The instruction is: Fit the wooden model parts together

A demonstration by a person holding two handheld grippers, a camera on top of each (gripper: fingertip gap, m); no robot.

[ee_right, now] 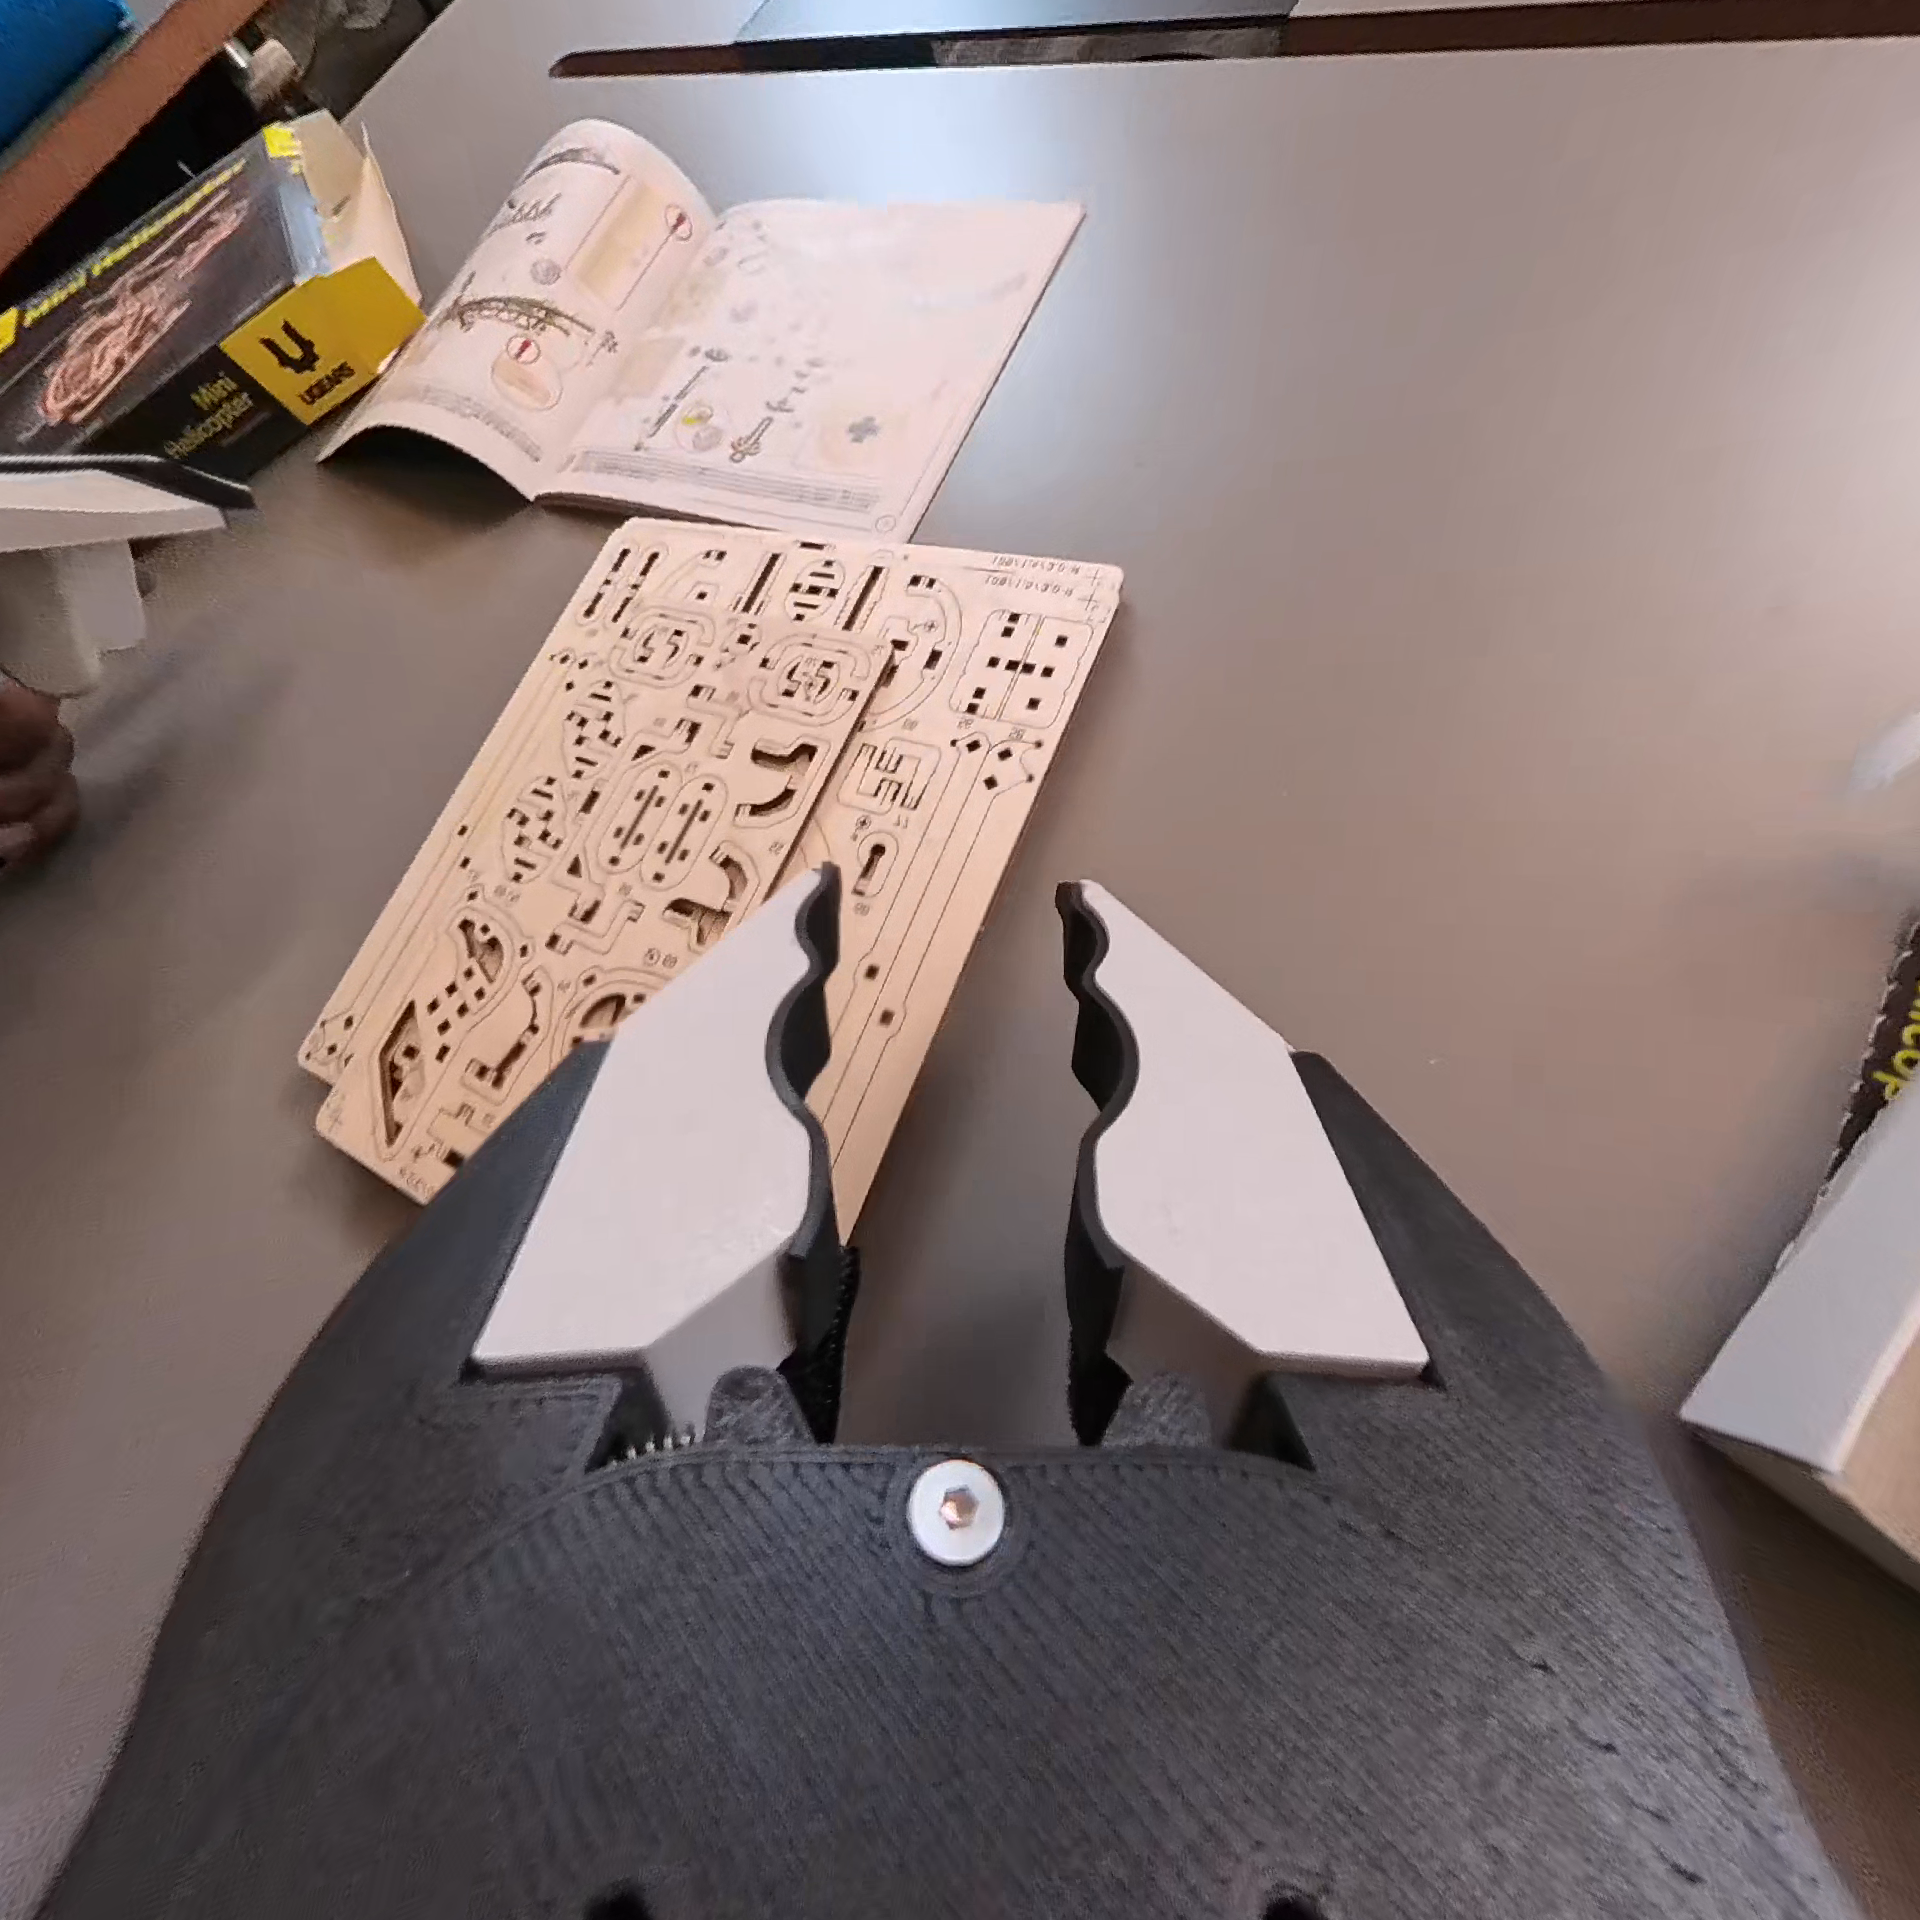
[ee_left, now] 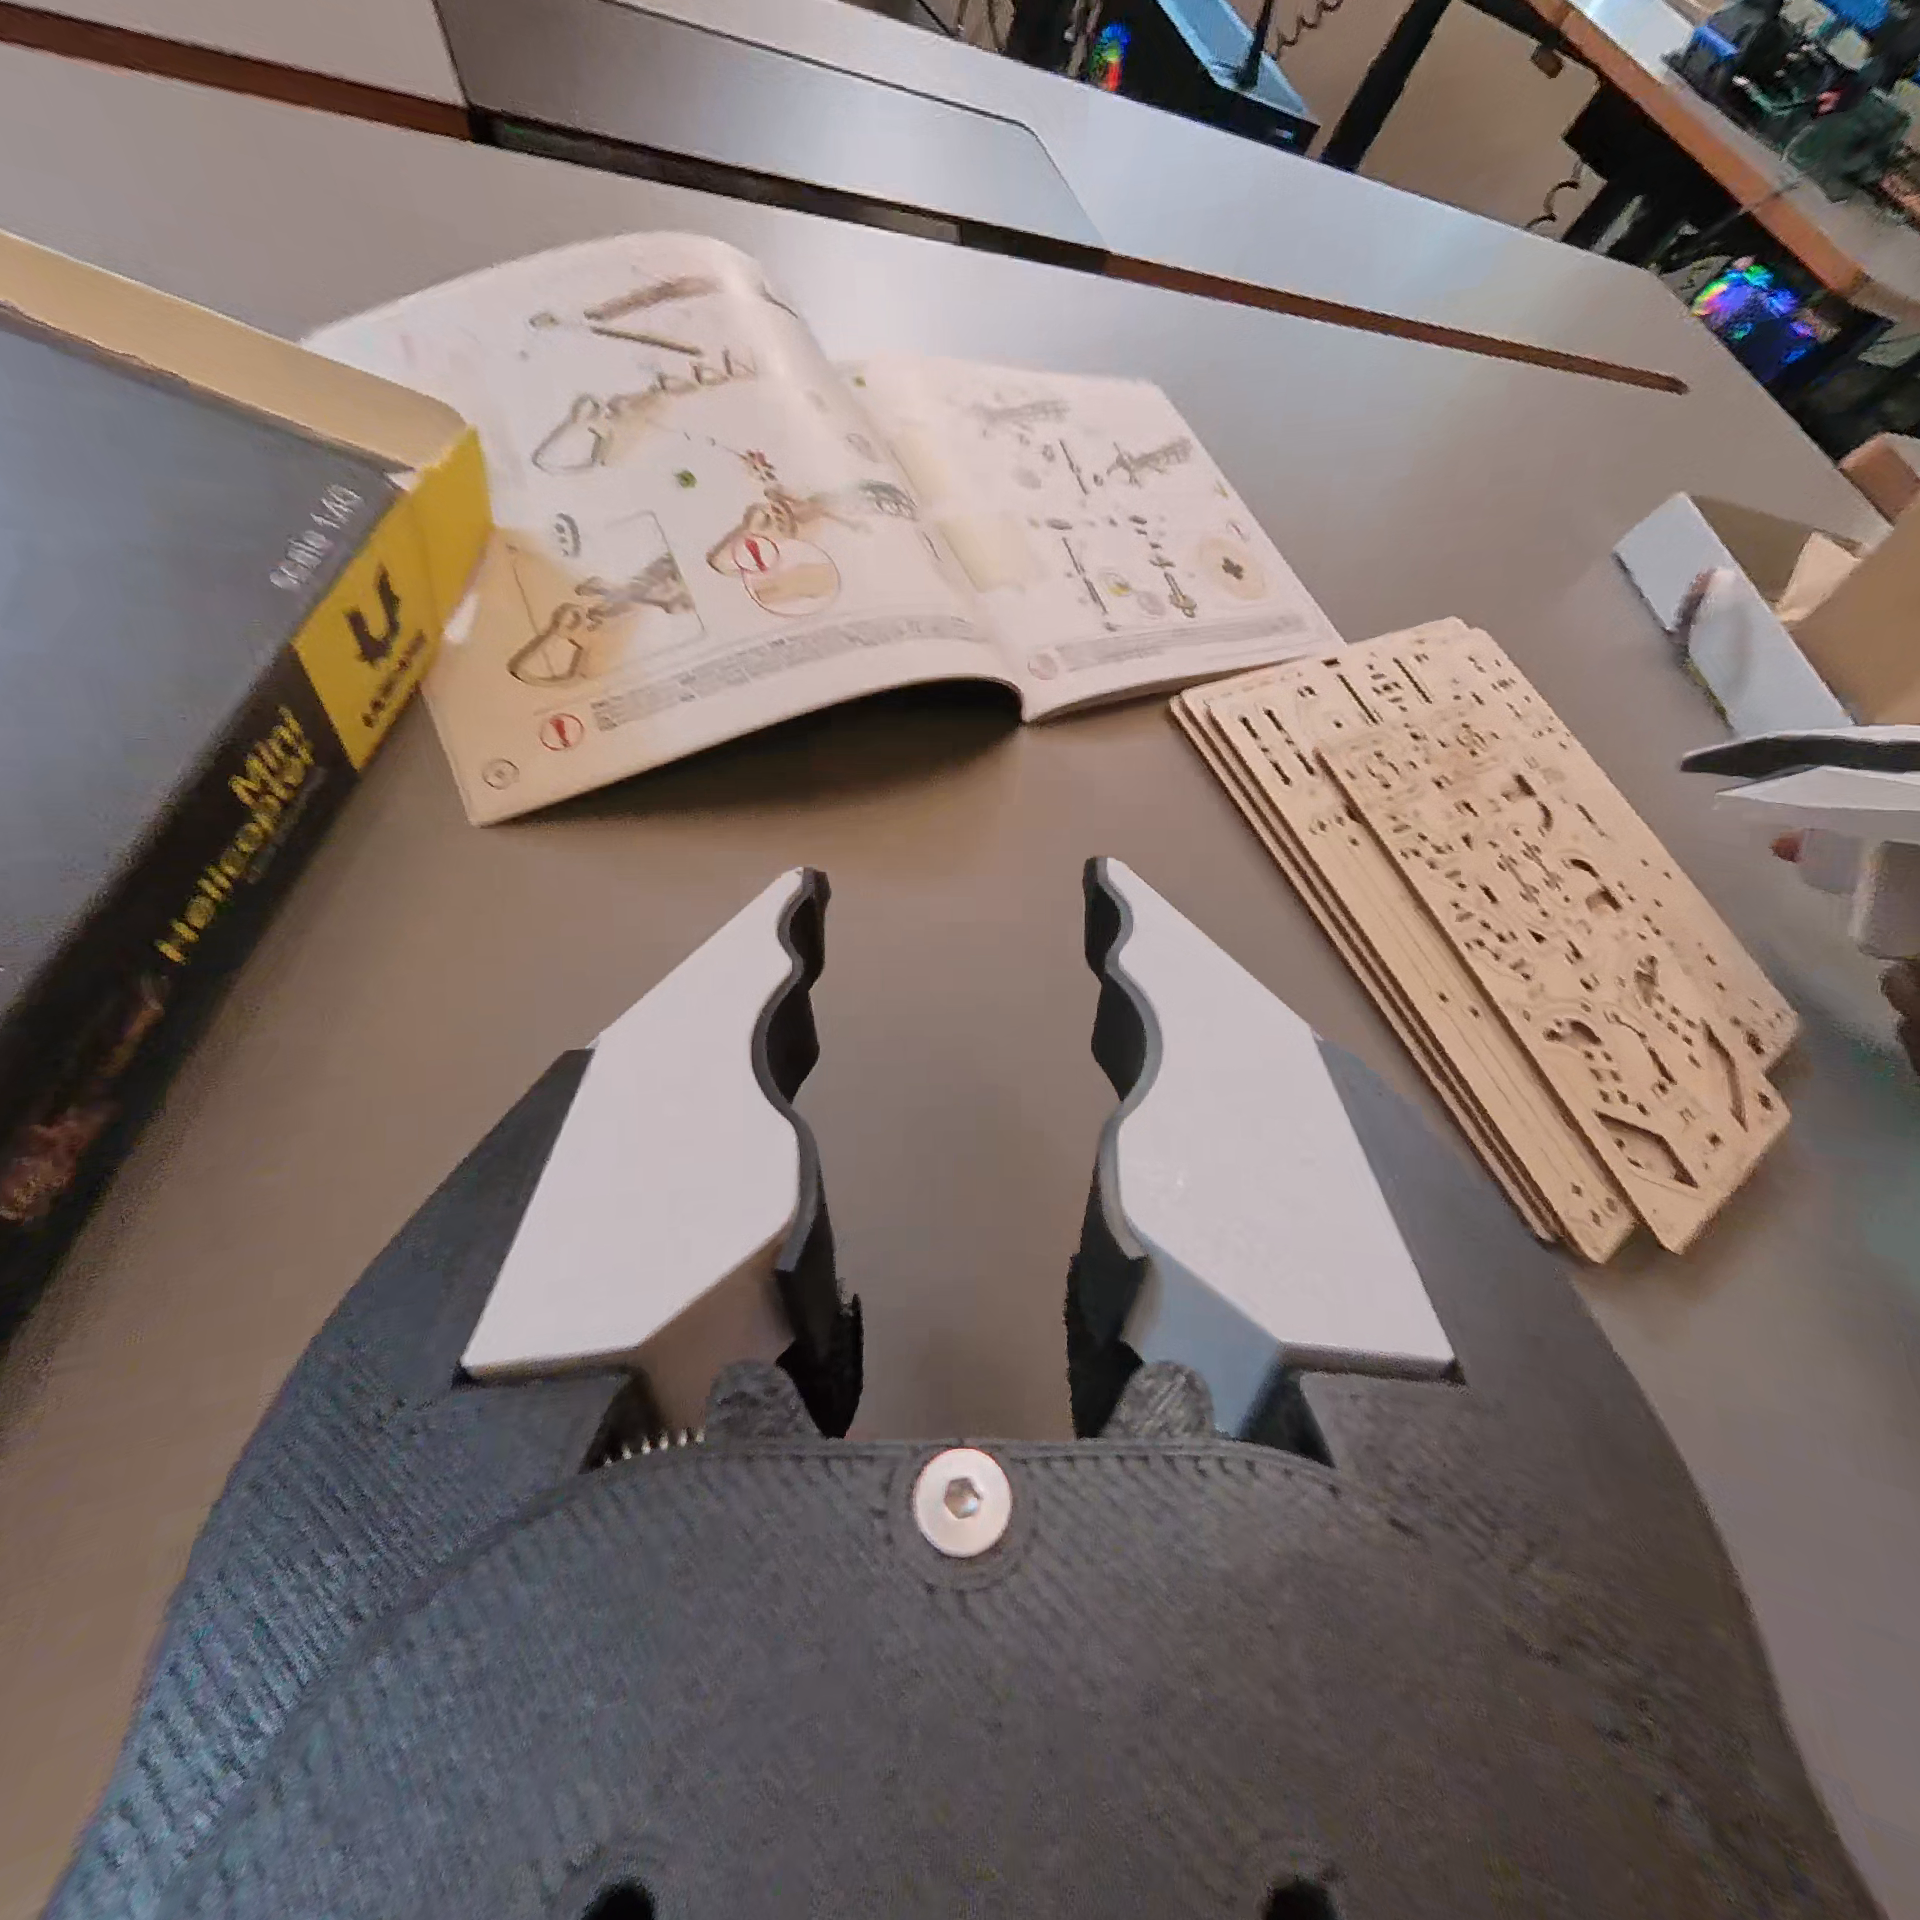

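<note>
Wooden model sheets (ee_right: pixel 717 821) are lying flat in a loose, fanned stack on the grey table (ee_right: pixel 1455 520), a handful of thin laser-cut plywood boards with lots of little parts still in them and a few empty cutouts. From the left wrist view the same stack (ee_left: pixel 1496 914) sits off to the right, well clear of the left gripper (ee_left: pixel 956 883), which hangs over bare tabletop with its fingers spread wide and nothing between them. The right gripper (ee_right: pixel 940 894) is also wide open and empty; its left finger (ee_right: pixel 707 1091) overlaps the near right corner of the stack in the picture, but I can't tell if it's actually touching the wood. Just past the sheets an instruction booklet (ee_right: pixel 727 343) lies open, pages curling up a bit at the spine. Left of that is the kit box (ee_left: pixel 177 748), black with a yellow panel, end flap open. Over on the right side there's a grey cardboard box (ee_right: pixel 1808 1382) too, only partly in view. Both grippers are apart from each other, each one just poking into the edge of the other's view.
</note>
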